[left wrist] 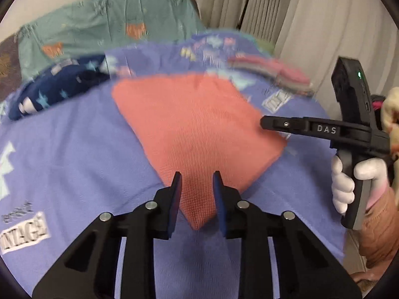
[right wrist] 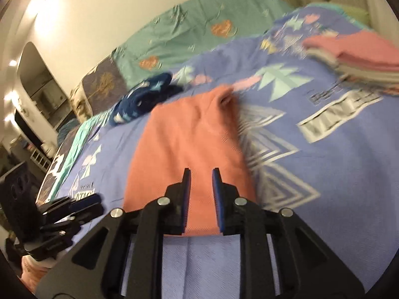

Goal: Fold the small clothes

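On the bedspread [left wrist: 74, 154], coral cloth [left wrist: 194, 129] lies corner toward left gripper [left wrist: 197, 186]

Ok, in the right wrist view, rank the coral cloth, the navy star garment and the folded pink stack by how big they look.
1. coral cloth, clearly the largest.
2 and 3. folded pink stack and navy star garment look similar; the stack is cut off by the frame edge and both are blurred, so I won't rank them.

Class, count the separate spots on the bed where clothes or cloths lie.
3. The salmon cloth lies spread in front of both tools; the navy star-print garment is bunched at far left; the folded stack sits at far right, its blurred layers uncountable.
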A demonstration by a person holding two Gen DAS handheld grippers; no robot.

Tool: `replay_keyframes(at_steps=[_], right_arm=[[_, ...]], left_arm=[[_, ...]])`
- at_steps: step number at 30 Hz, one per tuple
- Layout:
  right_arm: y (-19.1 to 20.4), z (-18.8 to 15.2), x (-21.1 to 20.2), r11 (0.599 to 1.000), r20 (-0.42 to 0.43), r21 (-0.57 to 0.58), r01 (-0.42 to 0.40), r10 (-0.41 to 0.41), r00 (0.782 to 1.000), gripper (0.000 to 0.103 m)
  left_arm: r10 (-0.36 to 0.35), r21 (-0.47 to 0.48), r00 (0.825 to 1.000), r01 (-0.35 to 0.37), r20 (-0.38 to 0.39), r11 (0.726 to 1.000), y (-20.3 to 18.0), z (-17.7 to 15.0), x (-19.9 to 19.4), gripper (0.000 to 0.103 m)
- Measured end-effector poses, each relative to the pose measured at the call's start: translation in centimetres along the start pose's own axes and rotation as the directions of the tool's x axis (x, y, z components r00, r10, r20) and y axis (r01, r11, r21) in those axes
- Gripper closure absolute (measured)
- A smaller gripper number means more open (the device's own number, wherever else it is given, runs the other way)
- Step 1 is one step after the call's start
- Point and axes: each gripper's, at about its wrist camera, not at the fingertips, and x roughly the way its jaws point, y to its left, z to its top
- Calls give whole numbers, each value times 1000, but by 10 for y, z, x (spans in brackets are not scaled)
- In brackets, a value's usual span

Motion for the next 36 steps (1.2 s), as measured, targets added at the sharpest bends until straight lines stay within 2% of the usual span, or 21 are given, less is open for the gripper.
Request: replay_keyframes(at_steps=[1,2,3,4,6,8,10,12,14,18,21,22,23,25,27,29,30,31,32,34,36], right_arm=[[-6,-2,15,999,-47,8,48,-48,998,85],[-10,-4,27,995,-87,12,95,-94,992,95],[-17,-8,34,994,-106,18,108,-106,989,96],[-21,-10,32,996,-88,23,85,-83,993,96],[-21,-5,26,998,-98,14,65,-63,993,90],[-21,7,19,999,-83,17,29,-27,996,72],[-20,30,12,1000,-40,3,15,-14,999,70],[-17,52,12,999,-10,-22,34,-34,999,68],[-14,78,25,998,0,-49,37,-37,999,66],[-19,111,71,998,-83,-52,35,-39,996,66],[-25,122,106,1000,-155,-24,11,-14,988,65],[-28,125,115,1000,-175,-10,2,-4,985,71],[-31,128,124,1000,-192,4,-16,17,981,97],[-29,132,127,998,-174,6,-60,61,983,96],[-18,134,108,987,-74,-47,-156,152,986,96],[-10,131,89,971,15,-130,-200,204,979,95],[-11,131,87,973,38,-147,-176,184,982,92],[-14,131,93,981,41,-144,-130,137,990,84],[-21,129,109,989,-11,-125,-80,79,997,80],[-36,124,138,997,-129,-76,6,-15,992,80],[-43,122,130,999,-100,-27,-23,20,995,81]], left_arm=[[30,5,998,-30,-57,1000,0,-5,20,75],[43,12,996,-42,-77,999,0,-9,28,74],[42,15,998,-41,-44,999,0,-13,29,72],[38,17,999,-37,-37,999,0,-14,27,71],[11,-2,999,-11,-45,1000,4,-13,27,66],[-10,-30,998,9,-55,1000,8,-12,30,63],[-9,-33,998,7,-57,999,9,-12,32,58],[7,-24,999,-8,-53,1000,7,-13,33,52],[8,-25,999,-9,-50,1000,6,-14,34,51],[10,-28,999,-11,-40,1000,9,-17,32,50],[10,-33,999,-11,-37,999,10,-18,31,47],[8,-34,999,-9,-37,999,10,-18,31,46],[5,-35,999,-7,-36,999,11,-18,32,46],[3,-35,999,-5,-34,999,11,-18,31,46],[6,-33,999,-7,-31,999,11,-18,31,46],[7,-32,999,-8,-32,999,10,-18,32,45],[6,-33,999,-7,-32,999,9,-19,31,45],[5,-33,999,-6,-33,999,10,-19,31,44],[7,-32,999,-8,-33,999,9,-19,31,44],[14,-27,999,-15,-31,1000,9,-19,31,44],[20,-28,999,-21,-28,999,9,-19,31,41]])
